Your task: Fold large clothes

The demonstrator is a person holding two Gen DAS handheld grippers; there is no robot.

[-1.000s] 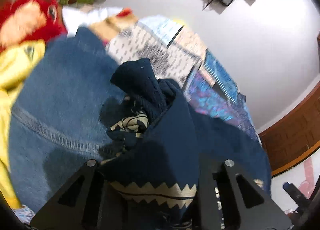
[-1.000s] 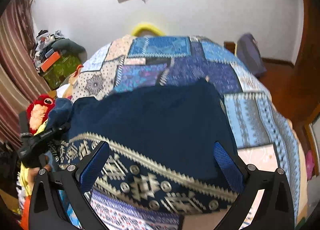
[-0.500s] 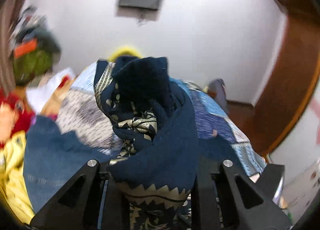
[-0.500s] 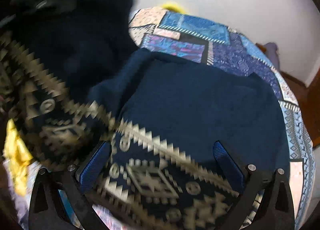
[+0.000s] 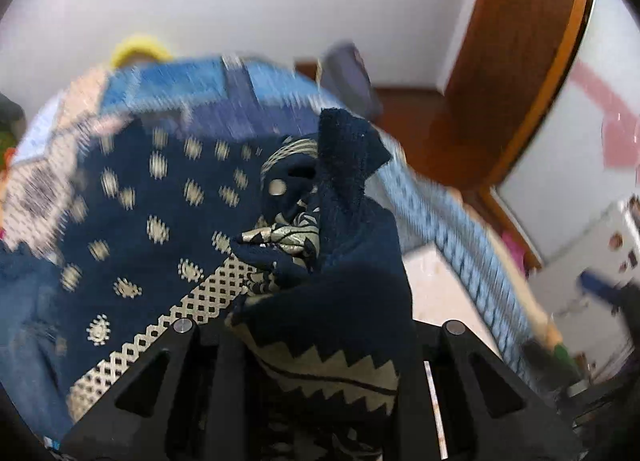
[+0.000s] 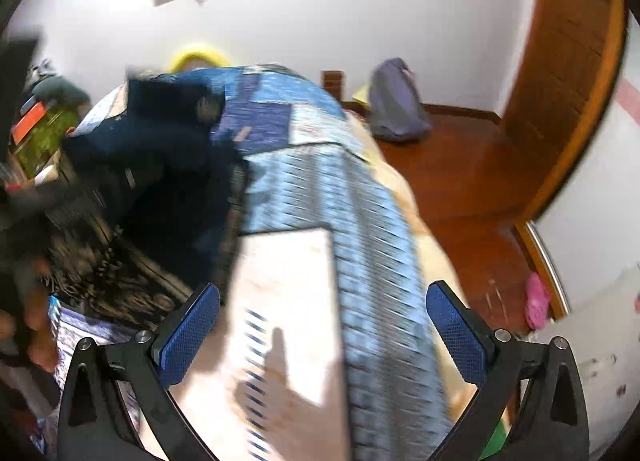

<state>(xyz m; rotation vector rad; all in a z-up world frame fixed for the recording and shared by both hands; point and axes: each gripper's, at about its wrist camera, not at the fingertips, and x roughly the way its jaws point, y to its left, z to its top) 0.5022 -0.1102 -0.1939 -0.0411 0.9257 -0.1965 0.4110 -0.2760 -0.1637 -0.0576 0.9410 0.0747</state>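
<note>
Left tongs [image 5: 320,345] clenched on a bunched fold of the navy cloth [image 5: 344,301]; zigzag cream border sits right between the fingers, with a wad of fabric rising above them. Rest of the cloth spreads over the left part of the bed [image 5: 460,237], dotted cream pattern and lattice trim facing up. Left view is motion-blurred.

Right tongs [image 6: 320,337] released, blue pads [image 6: 188,337] wide apart, nothing between them. They hang over the near right part of the bed, above a pale patch of the patchwork bedspread [image 6: 360,221]. In this view the cloth [image 6: 160,165] lies heaped toward the bed's left edge, blurred.

Purple bag [image 6: 394,109] on the wooden floor [image 6: 472,189] beyond the bed's far right corner.
</note>
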